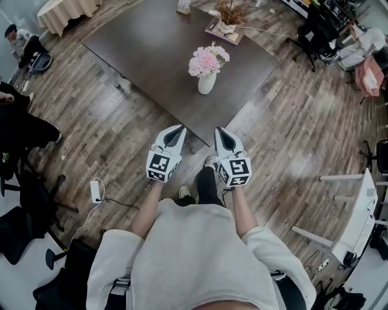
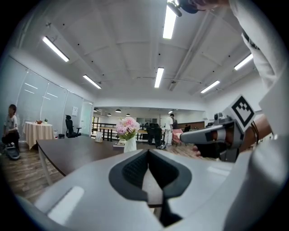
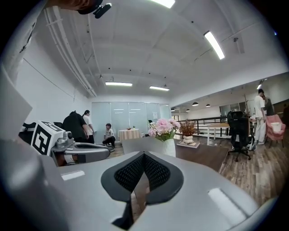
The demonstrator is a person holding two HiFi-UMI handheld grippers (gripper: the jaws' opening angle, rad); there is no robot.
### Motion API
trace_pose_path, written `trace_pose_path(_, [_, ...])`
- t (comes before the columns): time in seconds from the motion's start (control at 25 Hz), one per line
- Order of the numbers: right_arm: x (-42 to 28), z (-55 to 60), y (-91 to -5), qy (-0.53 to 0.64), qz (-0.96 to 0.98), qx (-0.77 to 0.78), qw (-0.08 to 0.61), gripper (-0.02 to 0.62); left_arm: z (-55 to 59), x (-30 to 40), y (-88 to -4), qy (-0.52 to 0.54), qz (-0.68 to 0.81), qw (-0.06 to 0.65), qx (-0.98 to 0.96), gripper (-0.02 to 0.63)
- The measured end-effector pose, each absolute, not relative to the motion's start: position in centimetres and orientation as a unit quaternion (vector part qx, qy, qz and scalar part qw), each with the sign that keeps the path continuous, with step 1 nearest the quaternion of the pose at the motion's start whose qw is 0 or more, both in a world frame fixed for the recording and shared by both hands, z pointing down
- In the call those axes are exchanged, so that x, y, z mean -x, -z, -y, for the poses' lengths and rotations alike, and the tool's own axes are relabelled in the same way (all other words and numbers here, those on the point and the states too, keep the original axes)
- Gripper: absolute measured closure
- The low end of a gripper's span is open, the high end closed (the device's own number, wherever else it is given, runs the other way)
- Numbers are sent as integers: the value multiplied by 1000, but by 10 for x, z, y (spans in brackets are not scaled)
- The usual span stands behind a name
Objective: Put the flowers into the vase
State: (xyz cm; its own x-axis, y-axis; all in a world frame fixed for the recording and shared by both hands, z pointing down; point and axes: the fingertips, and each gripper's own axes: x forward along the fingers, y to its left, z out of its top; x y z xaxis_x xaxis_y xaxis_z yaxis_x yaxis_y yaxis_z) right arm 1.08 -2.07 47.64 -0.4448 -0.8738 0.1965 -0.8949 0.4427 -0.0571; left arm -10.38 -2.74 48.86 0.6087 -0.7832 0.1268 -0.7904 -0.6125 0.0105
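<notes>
Pink flowers (image 1: pixel 207 59) stand in a white vase (image 1: pixel 207 82) near the front corner of the dark table (image 1: pixel 151 48). The bunch also shows in the left gripper view as pink flowers (image 2: pixel 127 127) in the vase (image 2: pixel 130 145), and in the right gripper view as flowers (image 3: pixel 162 127) in the vase (image 3: pixel 169 146). My left gripper (image 1: pixel 179 131) and right gripper (image 1: pixel 219 132) are held side by side off the table's near corner, well short of the vase. Both are shut with nothing between the jaws. Each gripper shows in the other's view.
A second pot of dried flowers (image 1: pixel 229 17) sits on a book at the table's far side. Office chairs (image 1: pixel 312 30) stand at the right, a white rack (image 1: pixel 357 218) at the lower right, a power strip (image 1: pixel 96 191) on the wooden floor. People sit at the left.
</notes>
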Motion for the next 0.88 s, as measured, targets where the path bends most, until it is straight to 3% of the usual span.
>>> trace_pose_path(0.88, [-36,-53,-457,-49,842,-534,63,600,-46,74,-476,-61,434,14,-899,597])
